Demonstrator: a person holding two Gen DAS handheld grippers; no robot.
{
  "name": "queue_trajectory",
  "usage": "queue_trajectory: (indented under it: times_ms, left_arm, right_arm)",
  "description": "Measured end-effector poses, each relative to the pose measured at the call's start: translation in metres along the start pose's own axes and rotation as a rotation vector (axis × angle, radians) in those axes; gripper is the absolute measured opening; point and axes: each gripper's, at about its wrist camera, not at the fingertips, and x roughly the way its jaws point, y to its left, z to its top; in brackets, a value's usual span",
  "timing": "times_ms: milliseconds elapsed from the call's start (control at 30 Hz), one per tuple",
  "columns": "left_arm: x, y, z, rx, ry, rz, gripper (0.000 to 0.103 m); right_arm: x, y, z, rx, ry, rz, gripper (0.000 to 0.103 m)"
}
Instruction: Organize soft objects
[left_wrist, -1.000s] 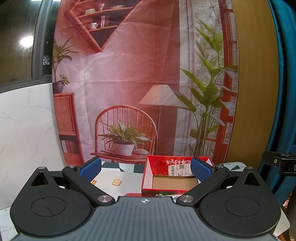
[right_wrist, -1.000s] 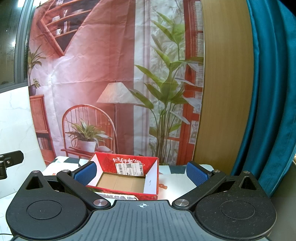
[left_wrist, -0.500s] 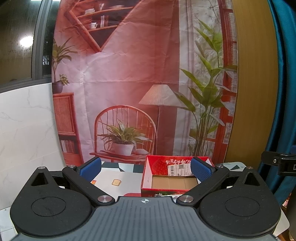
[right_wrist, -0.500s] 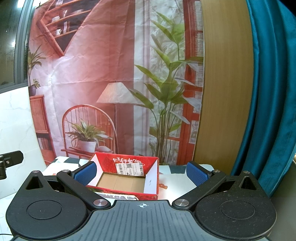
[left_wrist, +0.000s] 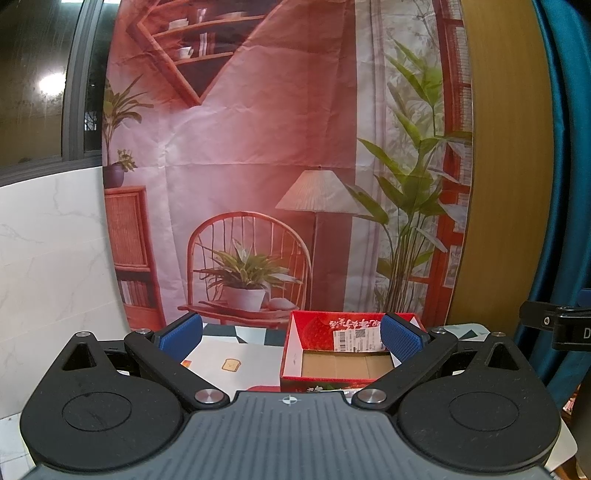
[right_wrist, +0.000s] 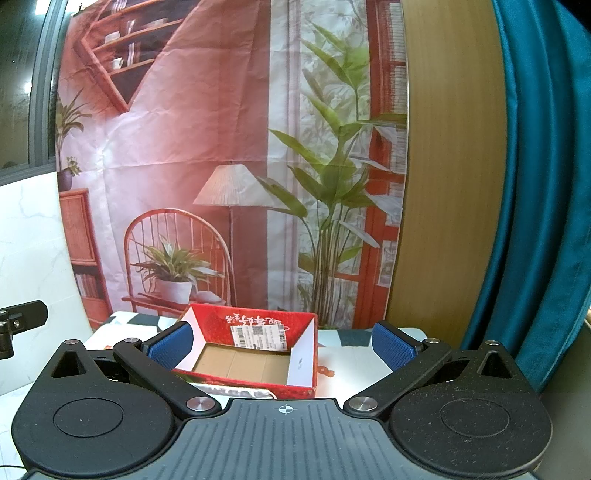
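Cardboard box: red carton w/ brown floor is sitting open on the table, nothing lying inside it; shipping label is showing on its far inner wall.
Soft objects: none showing in either view; likely lying below the cameras' sight, so can't say where.
Left gripper: jaws are standing wide apart, gripping nothing; it's hovering level, pointing toward the backdrop, w/ the box just behind its right pad.
Right gripper: spread just as wide, carrying nothing; it's hovering level w/ the box sitting between its pads.
Risk: w/ targets hidden, a blind reach is likely to be missing them or nudging the light carton off its spot.
Risk 2: both tools are hanging near each other, so a shared reach may be ending in a clash.
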Motion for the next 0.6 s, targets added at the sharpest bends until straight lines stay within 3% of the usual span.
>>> queue_trajectory:
  times_ms: [600]
  left_arm:
    - [-0.0001,-0.0004,-0.0004,0.0,0.0,0.0,0.103]
  right_arm:
    - [-0.0001,0.0007,-0.0013,0.001,0.0,0.0,0.103]
